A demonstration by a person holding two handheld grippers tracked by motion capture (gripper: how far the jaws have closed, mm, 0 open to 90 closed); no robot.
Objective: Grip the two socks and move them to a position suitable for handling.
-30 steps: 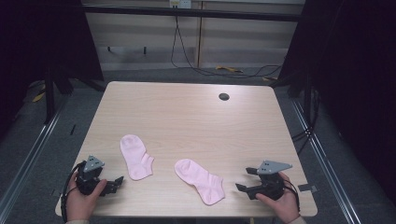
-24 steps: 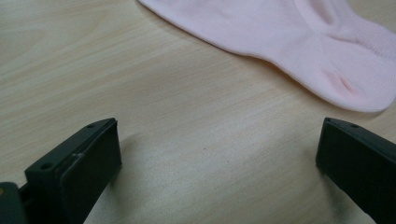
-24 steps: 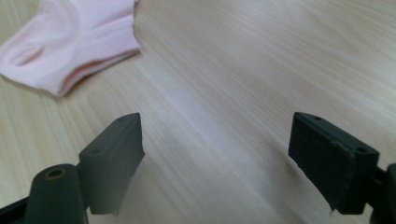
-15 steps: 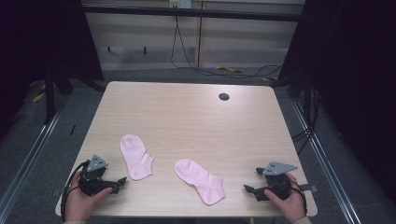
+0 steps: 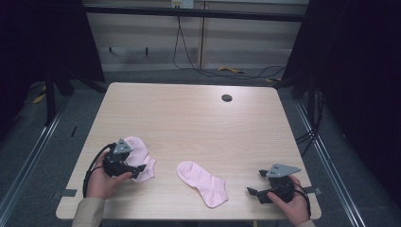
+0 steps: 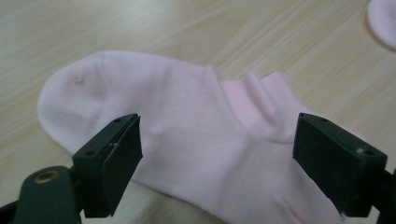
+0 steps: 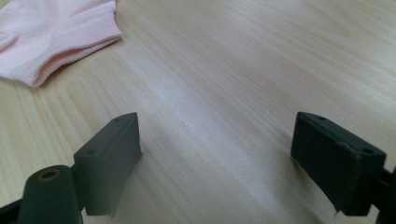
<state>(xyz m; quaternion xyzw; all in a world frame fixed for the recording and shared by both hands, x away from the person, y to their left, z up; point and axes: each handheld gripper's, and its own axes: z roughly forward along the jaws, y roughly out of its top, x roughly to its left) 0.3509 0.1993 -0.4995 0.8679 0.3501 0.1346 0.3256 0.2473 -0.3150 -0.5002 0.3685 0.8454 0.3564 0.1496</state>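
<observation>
Two pink socks lie flat on the wooden table (image 5: 189, 118). The left sock (image 5: 142, 163) (image 6: 187, 130) is partly under my left gripper (image 5: 135, 170) (image 6: 217, 158), which hovers low over its middle. Its jaws stand wide, one on each side of the sock's body, and have just been closing a little; the pads do not press on the fabric. The right sock (image 5: 203, 182) lies near the front centre, and its cuff (image 7: 51, 32) shows at the top left of the right gripper view. My right gripper (image 5: 254, 193) (image 7: 217, 158) stands open over bare wood, to the right of that sock.
A small round dark hole (image 5: 227, 98) sits in the table near its far edge. The right sock's toe (image 6: 385, 18) shows at the upper right of the left gripper view. Both hands rest close to the table's front edge. Cables run on the floor behind the table.
My left hand has moved right and a little away from the front edge, so that its gripper now hangs over the left sock. The right hand has stayed almost still.
</observation>
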